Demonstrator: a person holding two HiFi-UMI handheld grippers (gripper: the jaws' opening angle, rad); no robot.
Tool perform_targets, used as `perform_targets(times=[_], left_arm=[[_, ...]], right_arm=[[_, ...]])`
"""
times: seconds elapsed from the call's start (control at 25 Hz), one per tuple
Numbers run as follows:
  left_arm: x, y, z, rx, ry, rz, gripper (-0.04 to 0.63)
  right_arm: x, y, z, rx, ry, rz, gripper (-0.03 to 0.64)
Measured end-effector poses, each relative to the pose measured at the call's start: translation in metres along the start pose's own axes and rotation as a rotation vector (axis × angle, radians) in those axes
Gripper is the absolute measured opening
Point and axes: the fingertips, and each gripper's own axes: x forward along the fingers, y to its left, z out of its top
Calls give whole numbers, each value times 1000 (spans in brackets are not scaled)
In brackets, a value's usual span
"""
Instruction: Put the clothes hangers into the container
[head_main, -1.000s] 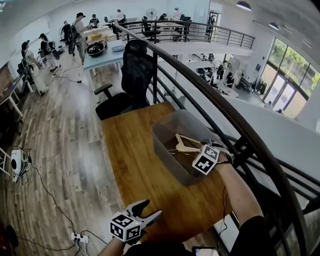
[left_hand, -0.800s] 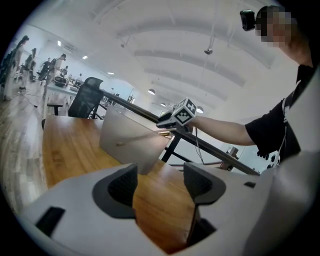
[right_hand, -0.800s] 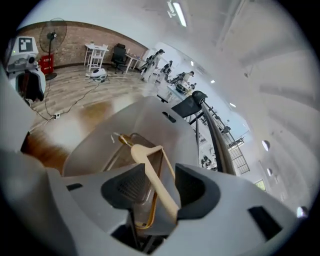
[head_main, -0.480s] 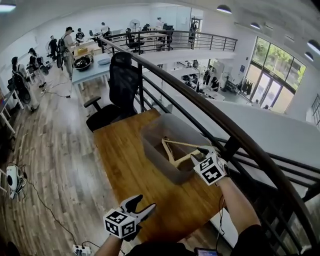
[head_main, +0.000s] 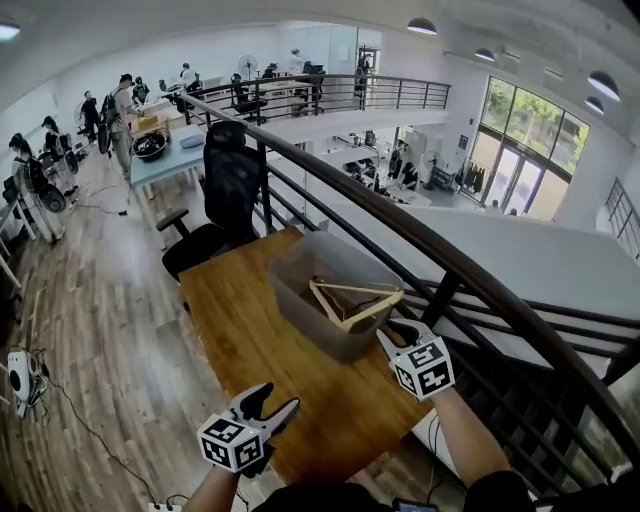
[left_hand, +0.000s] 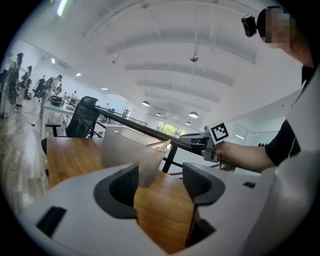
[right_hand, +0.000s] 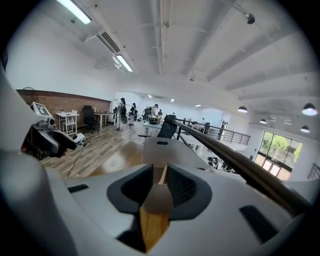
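Observation:
A grey see-through container stands on the wooden table, close to the railing. A wooden clothes hanger lies propped inside it, one end against the near right wall. My right gripper hovers just outside that corner. Its jaws have just been closing and stand a narrow gap apart with nothing between them. In the right gripper view, the right gripper faces the container. My left gripper is open and empty over the table's near edge. In the left gripper view, the left gripper points at the container.
A black railing slants past directly behind the container, with a drop to a lower floor beyond. A black office chair stands at the table's far end. Several people are far off at the left. Cables lie on the floor.
The right gripper has pulled back out of the container toward the near right, leaving the hanger inside, and its jaws have narrowed. The left gripper has risen a little.

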Motion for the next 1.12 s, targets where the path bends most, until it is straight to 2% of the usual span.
perform_targets(times=[0.16, 0.2, 0.28, 0.48, 0.64, 0.8, 0.96, 1.12], left_arm=[[-6, -2, 4, 7, -18, 4, 267], [-9, -3, 6, 7, -23, 10, 238], [-12, -3, 10, 10, -43, 18, 189], [-28, -8, 14, 54, -104, 40, 149], [-49, -12, 21, 78, -171, 52, 128], [-61, -13, 21, 53, -231, 61, 114], [-65, -11, 10, 80, -218, 83, 109], [-62, -4, -6, 100, -169, 127, 90]], right_arm=[[-20, 17, -10, 48, -12, 5, 72], [-26, 19, -11, 60, -25, -2, 67], [-36, 21, -14, 99, -60, -15, 35], [-72, 39, -21, 224, -173, -4, 1], [-95, 66, -19, 263, -264, 27, -5], [-103, 89, -25, 272, -327, 57, -5], [-101, 107, -37, 320, -338, 71, -6], [-94, 125, -49, 342, -312, 75, -6]])
